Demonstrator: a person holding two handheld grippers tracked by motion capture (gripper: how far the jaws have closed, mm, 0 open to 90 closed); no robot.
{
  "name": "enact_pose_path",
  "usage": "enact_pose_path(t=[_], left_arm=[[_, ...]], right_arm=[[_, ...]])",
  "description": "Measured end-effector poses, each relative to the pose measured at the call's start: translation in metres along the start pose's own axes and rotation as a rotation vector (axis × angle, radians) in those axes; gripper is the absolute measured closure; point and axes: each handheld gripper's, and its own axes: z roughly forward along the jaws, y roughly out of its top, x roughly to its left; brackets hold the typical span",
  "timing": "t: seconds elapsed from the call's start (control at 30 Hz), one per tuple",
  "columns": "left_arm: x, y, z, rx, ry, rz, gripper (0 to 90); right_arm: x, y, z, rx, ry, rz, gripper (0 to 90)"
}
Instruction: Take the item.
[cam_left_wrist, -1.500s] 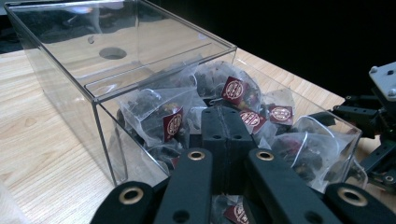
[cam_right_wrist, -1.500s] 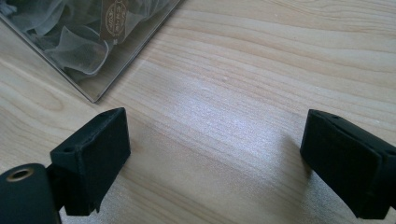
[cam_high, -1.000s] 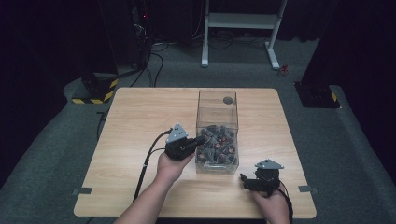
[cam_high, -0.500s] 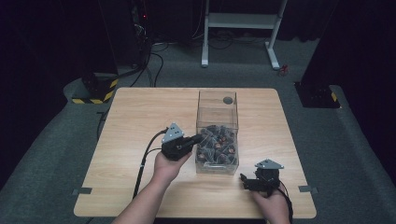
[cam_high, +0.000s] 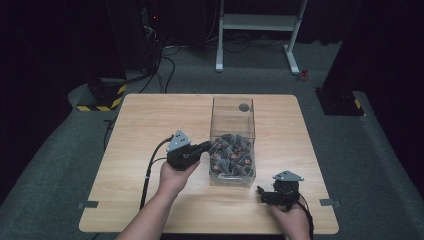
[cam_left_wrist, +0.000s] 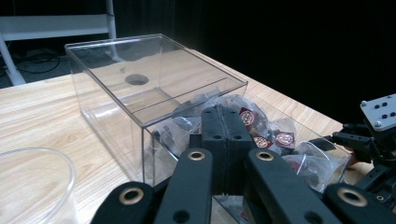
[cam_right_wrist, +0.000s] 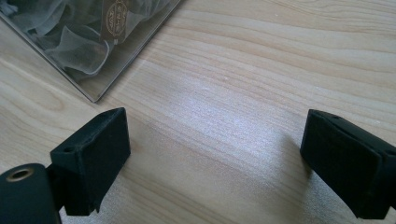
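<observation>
With the left gripper (cam_left_wrist: 219, 140) clamped empty above the tea sachets (cam_high: 232, 155) and the right gripper (cam_right_wrist: 215, 163) gaping idle, a careless plunge risked tearing one.

Lighting, high view: table (cam_high: 150, 125) evenly and fairly brightly lit from overhead; surroundings fall to near black beyond the grey floor. Shadows under the hands short and soft. Picture soft overall, fine detail smeared.

Left gripper view: background black. Clear box (cam_left_wrist: 154, 88) carries pale reflections along its edges and top panel. Nearest black parts at the bottom edge slightly out of focus; a curved clear rim (cam_left_wrist: 32, 179) at lower left blurred.

Right gripper view: bright. A whitish sheen, probably glare from an overhead lamp, lies on the wood (cam_right_wrist: 224, 116) between the jaws. Soft shadows beside each jaw. Wood grain sharp; near jaw edges soft.
</observation>
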Motion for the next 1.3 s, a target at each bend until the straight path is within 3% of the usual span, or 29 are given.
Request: enact_pose_path(t=[1.3], left_arm=[[0.042,0.007,-0.037,-0.015,0.111,-0.033,90.0]], right_arm=[[0.000,0.000,0.000,-0.001,0.000,-0.002,8.1]])
